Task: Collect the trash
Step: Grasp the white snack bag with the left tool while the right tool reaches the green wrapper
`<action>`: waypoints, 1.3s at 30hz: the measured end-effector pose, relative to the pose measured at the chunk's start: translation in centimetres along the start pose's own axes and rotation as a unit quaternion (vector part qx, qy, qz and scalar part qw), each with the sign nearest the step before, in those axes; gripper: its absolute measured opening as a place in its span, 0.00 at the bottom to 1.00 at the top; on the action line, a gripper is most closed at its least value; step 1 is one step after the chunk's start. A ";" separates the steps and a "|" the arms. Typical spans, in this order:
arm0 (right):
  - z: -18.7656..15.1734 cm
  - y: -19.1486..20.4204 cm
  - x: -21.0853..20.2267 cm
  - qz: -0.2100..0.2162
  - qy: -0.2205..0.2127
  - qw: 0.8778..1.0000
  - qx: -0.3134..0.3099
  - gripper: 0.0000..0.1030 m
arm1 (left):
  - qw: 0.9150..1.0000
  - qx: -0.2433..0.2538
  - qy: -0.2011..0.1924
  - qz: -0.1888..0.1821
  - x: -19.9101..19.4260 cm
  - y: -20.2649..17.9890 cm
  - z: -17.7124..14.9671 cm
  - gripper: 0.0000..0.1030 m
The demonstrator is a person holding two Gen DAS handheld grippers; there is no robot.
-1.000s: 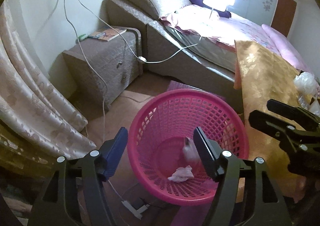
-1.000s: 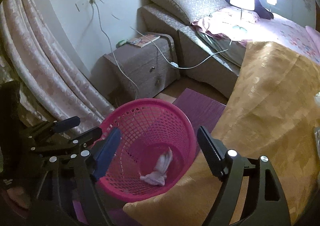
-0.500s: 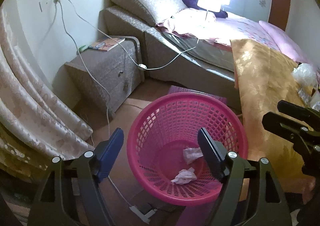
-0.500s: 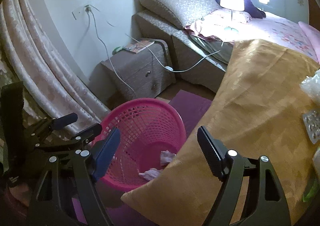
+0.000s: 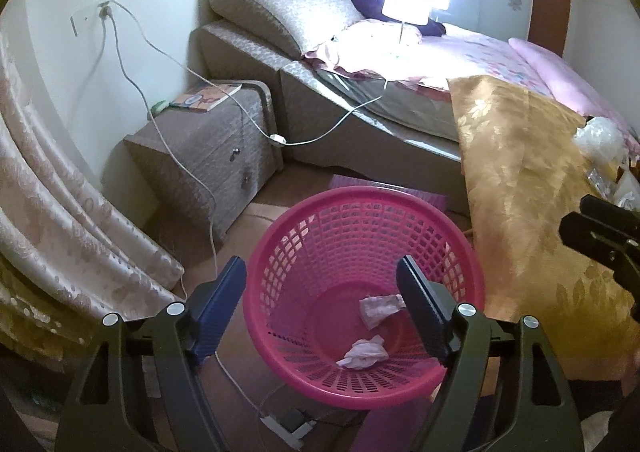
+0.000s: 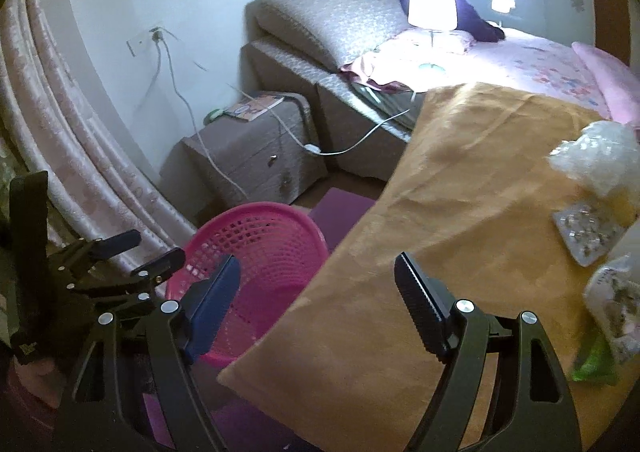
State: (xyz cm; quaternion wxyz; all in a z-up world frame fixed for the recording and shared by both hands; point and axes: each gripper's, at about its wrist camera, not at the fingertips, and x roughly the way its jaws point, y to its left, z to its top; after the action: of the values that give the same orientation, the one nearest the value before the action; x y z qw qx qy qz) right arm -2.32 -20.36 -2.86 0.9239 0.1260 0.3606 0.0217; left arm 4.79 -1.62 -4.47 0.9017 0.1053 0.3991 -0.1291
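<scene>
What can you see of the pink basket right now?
The pink basket is a round plastic bin with lattice walls and a slotted bottom, standing upright on the floor beside the gold cloth. Two crumpled tissues lie apart inside. The left gripper hovers above it, fingers open, nothing between them.

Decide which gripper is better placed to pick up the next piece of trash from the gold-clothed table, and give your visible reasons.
Right. The right gripper is open over the gold cloth, near the blister pack and wrappers. The left gripper, also open and empty, hangs over the pink basket.
</scene>
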 end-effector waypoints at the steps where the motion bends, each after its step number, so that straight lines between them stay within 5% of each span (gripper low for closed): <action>1: 0.0 -0.3 -0.2 -0.005 -0.003 1.000 0.001 0.74 | 1.000 0.001 -0.001 0.000 0.0 -0.1 0.0 0.74; 23: -2.7 -9.0 -6.3 -0.101 -0.045 0.991 0.075 0.74 | 0.997 0.069 -0.005 -0.044 -1.1 -7.1 0.8 0.75; 39: -5.8 -15.4 -10.2 -0.177 -0.062 0.973 0.136 0.74 | 0.989 0.123 -0.009 -0.079 -1.1 -12.8 1.6 0.75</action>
State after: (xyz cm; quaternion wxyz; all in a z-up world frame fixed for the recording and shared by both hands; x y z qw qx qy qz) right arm -14.55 -35.29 -4.03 0.9078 0.1861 0.3188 -0.1989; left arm 1.15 -14.07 -3.73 0.8724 0.1824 0.3795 -0.2485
